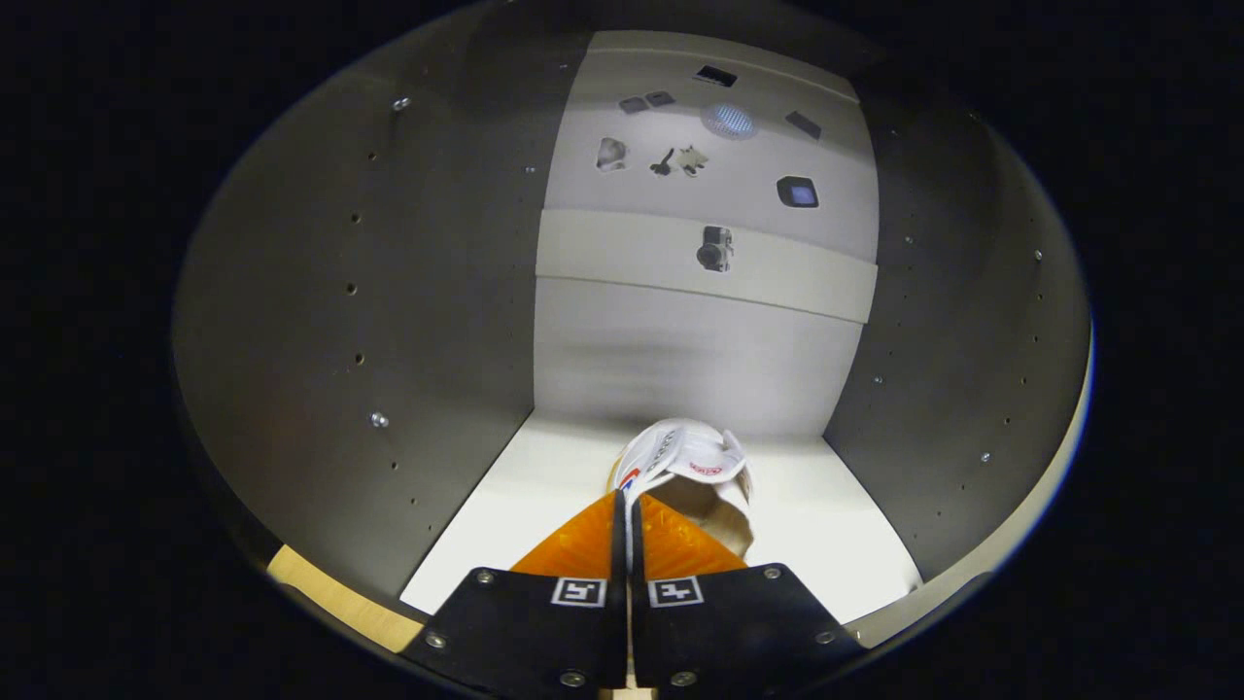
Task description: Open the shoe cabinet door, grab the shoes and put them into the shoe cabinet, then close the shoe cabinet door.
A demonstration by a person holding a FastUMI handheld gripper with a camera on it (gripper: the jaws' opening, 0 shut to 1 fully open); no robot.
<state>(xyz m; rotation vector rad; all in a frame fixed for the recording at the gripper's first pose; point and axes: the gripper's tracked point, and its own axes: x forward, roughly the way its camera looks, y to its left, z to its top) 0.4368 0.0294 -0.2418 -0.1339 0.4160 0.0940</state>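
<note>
I am looking into the open shoe cabinet (680, 360), with its grey side walls left and right and its pale back panel ahead. My gripper (627, 501) reaches in over the cabinet's white floor (515, 515). Its two fingers are pressed together on the thin edge of a white shoe (685, 462), pinching it near the collar. The shoe hangs just ahead of the fingertips, over the middle of the floor, its opening facing me. Whether the sole touches the floor is hidden by the fingers.
A pale crossbar (622, 253) runs across the back panel, above the shoe. The back wall above it has several dark cut-outs and a round vent (729, 121). Both side walls (369, 321) carry rows of shelf-pin holes. The cabinet's front edge (330, 598) lies below left.
</note>
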